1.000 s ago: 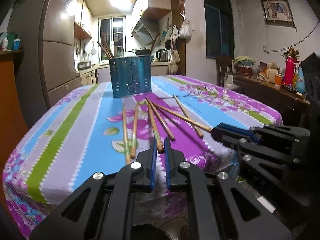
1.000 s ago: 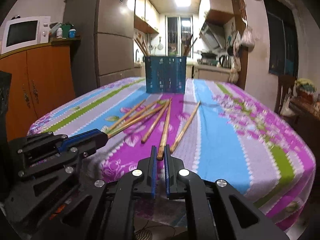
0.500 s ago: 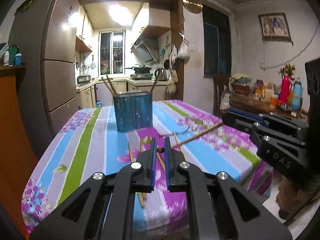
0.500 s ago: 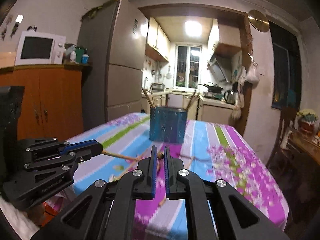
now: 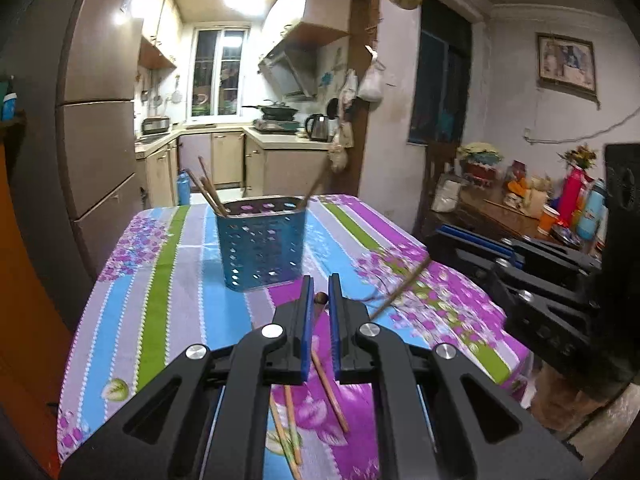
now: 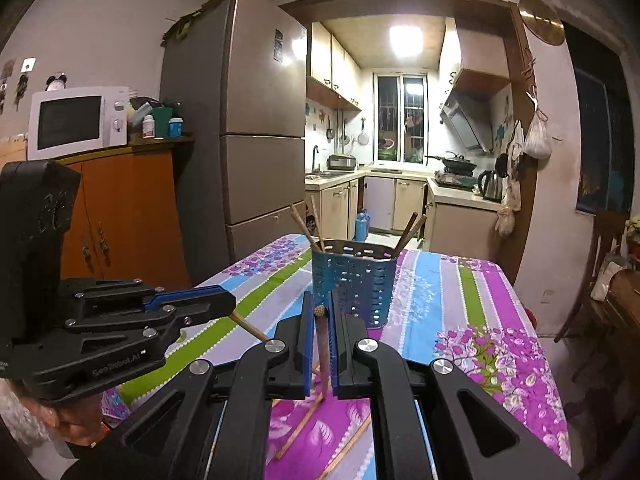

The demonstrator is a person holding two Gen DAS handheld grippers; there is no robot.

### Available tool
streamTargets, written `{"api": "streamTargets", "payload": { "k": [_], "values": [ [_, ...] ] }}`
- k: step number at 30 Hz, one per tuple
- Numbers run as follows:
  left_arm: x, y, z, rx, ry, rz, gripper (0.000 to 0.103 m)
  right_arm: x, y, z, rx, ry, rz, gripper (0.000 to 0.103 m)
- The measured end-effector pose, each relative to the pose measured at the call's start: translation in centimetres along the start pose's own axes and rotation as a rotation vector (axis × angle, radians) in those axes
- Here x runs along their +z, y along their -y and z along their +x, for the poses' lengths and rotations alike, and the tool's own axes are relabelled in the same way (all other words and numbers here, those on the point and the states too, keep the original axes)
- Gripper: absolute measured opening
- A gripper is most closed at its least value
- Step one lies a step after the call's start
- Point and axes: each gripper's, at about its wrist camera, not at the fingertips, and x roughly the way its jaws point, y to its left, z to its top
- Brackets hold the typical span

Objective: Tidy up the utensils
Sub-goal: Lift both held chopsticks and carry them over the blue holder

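Observation:
A blue perforated utensil holder stands on the striped floral tablecloth with several chopsticks in it; it also shows in the right wrist view. My left gripper is shut on a wooden chopstick, raised above the table in front of the holder. My right gripper is shut on another chopstick, also raised. The right gripper shows at the right of the left wrist view, its chopstick blurred. Loose chopsticks lie on the cloth below.
A fridge and an orange cabinet with a microwave stand left of the table. A side table with bottles and cups is at the right. The kitchen lies behind.
Both grippers have lifted off the table, each with a chopstick, and risen and moved closer to the blue holder.

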Motion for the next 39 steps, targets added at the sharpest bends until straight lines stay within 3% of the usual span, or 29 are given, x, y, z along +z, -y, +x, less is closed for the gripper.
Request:
{"api": "streamTargets", "payload": {
  "k": [19,33,39],
  "values": [
    [4.1,-1.0,1.3,-0.038,-0.026,-0.026,0.006,4.1,1.5,1.5,0.022,-0.033,0.037,0.008],
    [6.9,-1.3,1.6,-0.02,0.012,0.0,0.006,6.5,2.7,2.4,0.037,-0.077,0.073,0.008],
    [9.6,-2.1,2.0,0.002,0.045,0.019,0.006,8.7,3.2,3.1,0.026,-0.069,0.069,0.008]
  ]
}}
